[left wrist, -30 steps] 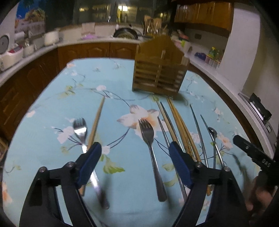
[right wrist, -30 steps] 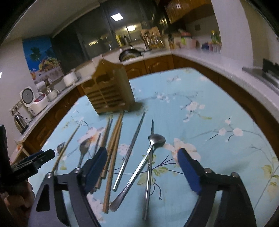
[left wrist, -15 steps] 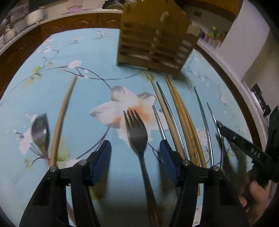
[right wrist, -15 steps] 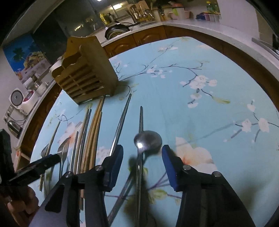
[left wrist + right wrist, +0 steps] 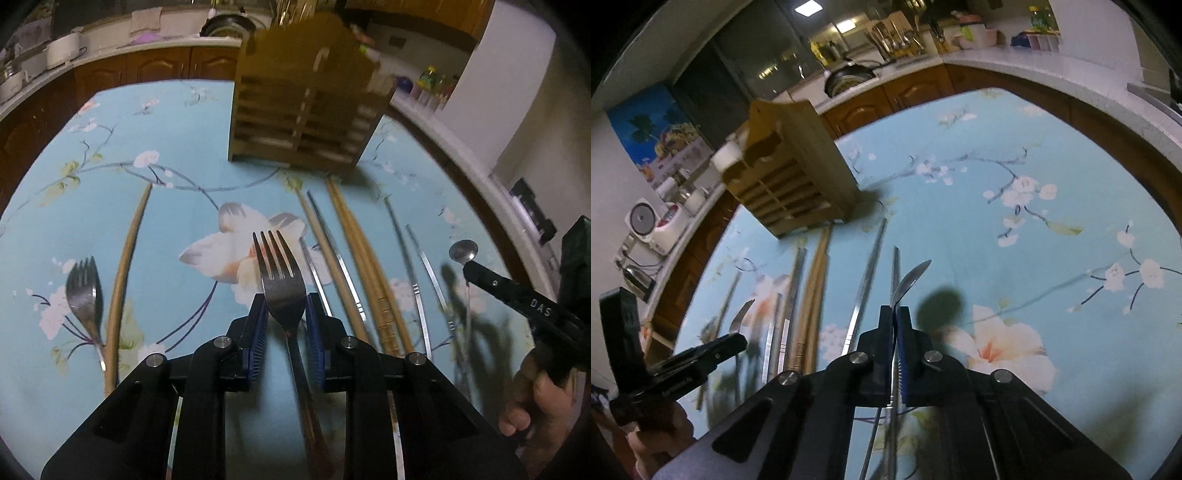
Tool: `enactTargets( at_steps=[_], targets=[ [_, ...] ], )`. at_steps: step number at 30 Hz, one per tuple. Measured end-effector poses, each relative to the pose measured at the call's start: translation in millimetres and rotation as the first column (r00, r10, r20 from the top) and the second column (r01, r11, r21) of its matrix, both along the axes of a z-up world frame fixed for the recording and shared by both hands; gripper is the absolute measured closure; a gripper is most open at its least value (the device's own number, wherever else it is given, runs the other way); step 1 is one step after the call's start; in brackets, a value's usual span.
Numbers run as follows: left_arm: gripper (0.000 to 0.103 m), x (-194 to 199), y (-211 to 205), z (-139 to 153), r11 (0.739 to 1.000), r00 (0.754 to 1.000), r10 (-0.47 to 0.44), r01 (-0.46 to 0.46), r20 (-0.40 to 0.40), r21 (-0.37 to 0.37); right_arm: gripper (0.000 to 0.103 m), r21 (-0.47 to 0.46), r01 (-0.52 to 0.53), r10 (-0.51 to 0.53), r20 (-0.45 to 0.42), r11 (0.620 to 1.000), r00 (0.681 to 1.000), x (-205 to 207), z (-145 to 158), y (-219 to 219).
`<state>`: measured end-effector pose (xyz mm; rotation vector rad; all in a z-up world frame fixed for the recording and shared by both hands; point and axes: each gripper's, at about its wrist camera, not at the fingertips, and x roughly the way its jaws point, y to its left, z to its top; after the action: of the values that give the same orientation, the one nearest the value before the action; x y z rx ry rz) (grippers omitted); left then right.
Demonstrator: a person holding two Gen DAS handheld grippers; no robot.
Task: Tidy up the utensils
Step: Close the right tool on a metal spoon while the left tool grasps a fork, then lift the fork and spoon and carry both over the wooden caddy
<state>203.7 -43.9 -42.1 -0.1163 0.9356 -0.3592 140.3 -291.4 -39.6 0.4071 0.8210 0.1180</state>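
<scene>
My left gripper (image 5: 286,306) is shut on a steel fork (image 5: 279,269), its tines pointing toward the wooden utensil holder (image 5: 306,110). My right gripper (image 5: 895,314) is shut on a steel spoon (image 5: 912,280), held on edge above the cloth; the spoon also shows in the left wrist view (image 5: 463,252). A second fork (image 5: 84,291), a lone wooden chopstick (image 5: 125,266), several wooden chopsticks (image 5: 364,258) and steel chopsticks (image 5: 404,258) lie on the blue floral tablecloth (image 5: 177,206). The holder stands at the far end of the table in the right wrist view (image 5: 790,177).
Kitchen counters with wooden cabinets (image 5: 155,70) ring the table. A rice cooker (image 5: 646,221) sits on the left counter, a wok (image 5: 849,79) at the back. The table's right side carries only cloth (image 5: 1052,221).
Both grippers have dropped toward the table and closed: the left on the middle fork, the right on the spoon. The spoon now stands on edge, lifted off the cloth.
</scene>
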Motion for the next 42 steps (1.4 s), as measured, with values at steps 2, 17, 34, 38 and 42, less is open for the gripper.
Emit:
enactTargets(
  at_steps=[2, 17, 34, 38, 42],
  targets=[
    [0.084, -5.1, 3.9, 7.6, 1.000, 1.000, -0.002, 0.002, 0.019, -0.020, 0.101, 0.013, -0.010, 0.010, 0.020, 1.000, 1.000, -2.4, 7.3, 2.0],
    [0.093, -35.3, 30.7, 72.2, 0.994, 0.984, 0.017, 0.003, 0.179, -0.113, 0.101, 0.006, -0.068, 0.066, 0.185, 0.998, 0.981, -17.6, 71.5, 22.2],
    [0.101, -2.6, 41.2, 119.5, 0.992, 0.952, 0.055, -0.019, 0.301, -0.121, 0.101, -0.033, -0.048, 0.057, 0.347, 0.998, 0.936, 7.0, 131.6, 22.6],
    [0.101, 13.4, 42.5, 139.9, 0.992, 0.933, 0.069, -0.027, 0.352, -0.122, 0.101, -0.041, -0.026, 0.040, 0.388, 0.999, 0.921, 20.4, 146.9, 21.1],
    [0.101, 35.1, 37.2, 163.6, 0.994, 0.909, 0.077, -0.036, 0.410, -0.106, 0.101, -0.065, 0.000, 0.029, 0.438, 0.998, 0.899, 36.2, 165.2, 24.5]
  ],
)
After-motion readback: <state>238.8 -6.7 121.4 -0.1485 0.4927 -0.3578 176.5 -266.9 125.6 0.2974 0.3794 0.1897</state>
